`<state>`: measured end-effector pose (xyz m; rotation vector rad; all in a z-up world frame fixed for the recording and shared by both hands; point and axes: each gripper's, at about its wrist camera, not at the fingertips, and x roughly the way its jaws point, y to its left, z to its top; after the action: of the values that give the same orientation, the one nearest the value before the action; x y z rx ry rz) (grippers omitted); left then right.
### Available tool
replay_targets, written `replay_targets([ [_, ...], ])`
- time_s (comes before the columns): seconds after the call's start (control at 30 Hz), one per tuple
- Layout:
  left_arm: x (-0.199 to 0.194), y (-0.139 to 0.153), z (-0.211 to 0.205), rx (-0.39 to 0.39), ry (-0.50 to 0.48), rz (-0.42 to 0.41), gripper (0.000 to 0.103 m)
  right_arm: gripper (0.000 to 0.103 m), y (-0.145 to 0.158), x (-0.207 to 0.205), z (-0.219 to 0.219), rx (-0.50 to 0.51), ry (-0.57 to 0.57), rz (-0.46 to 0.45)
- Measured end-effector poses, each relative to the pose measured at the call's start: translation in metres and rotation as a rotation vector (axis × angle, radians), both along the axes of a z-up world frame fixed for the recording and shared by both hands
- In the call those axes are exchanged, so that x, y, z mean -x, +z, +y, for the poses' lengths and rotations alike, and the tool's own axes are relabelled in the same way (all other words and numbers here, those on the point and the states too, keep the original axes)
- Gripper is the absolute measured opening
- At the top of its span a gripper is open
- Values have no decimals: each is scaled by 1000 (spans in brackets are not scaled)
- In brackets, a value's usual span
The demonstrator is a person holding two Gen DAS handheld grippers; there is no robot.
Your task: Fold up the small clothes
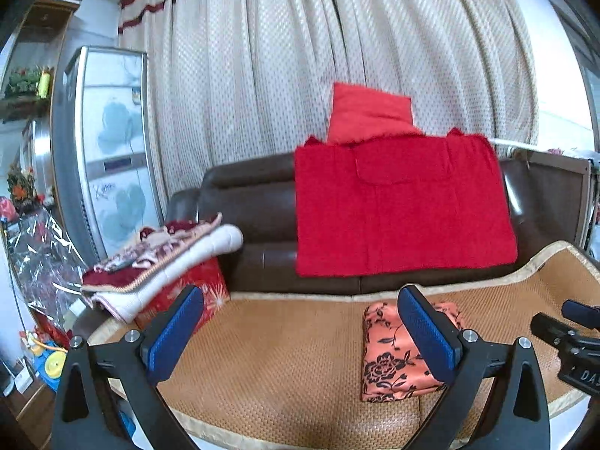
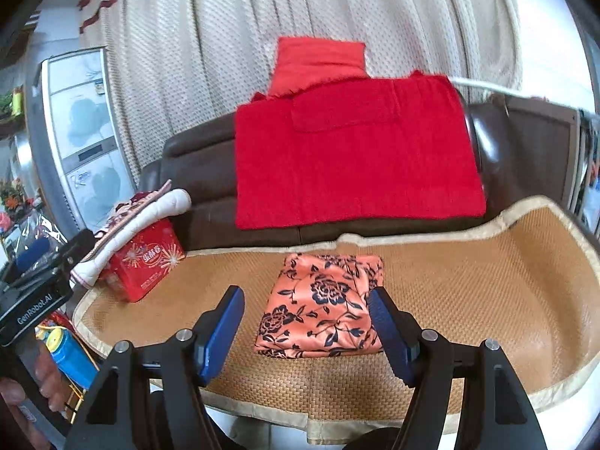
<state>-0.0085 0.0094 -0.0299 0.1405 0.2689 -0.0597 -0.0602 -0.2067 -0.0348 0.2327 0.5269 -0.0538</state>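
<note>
A small orange garment with a black flower print (image 2: 322, 305) lies folded into a compact rectangle on the woven mat (image 2: 468, 292). It also shows in the left wrist view (image 1: 390, 360), partly behind my left gripper's right finger. My right gripper (image 2: 305, 332) is open and empty, above the garment's near edge, its blue pads on either side. My left gripper (image 1: 300, 332) is open and empty, held over the mat to the left of the garment. Neither gripper touches the cloth.
A brown sofa back (image 1: 247, 202) carries a red knit cloth (image 1: 401, 206) and a red cushion (image 1: 367, 112). At the mat's left end, a folded quilt (image 2: 138, 217) rests on a red tin box (image 2: 146, 262). A curtain (image 1: 300, 56) hangs behind.
</note>
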Motion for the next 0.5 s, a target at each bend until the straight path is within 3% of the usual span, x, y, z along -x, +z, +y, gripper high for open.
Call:
replay_targets([
  [0.2,14,10,4,4,-15,-15,103,73,13,11,12,41,-14,-20],
  [0.5,22,18,3,9,-24,-25,103,73,17,14,11,20,-29,-17],
])
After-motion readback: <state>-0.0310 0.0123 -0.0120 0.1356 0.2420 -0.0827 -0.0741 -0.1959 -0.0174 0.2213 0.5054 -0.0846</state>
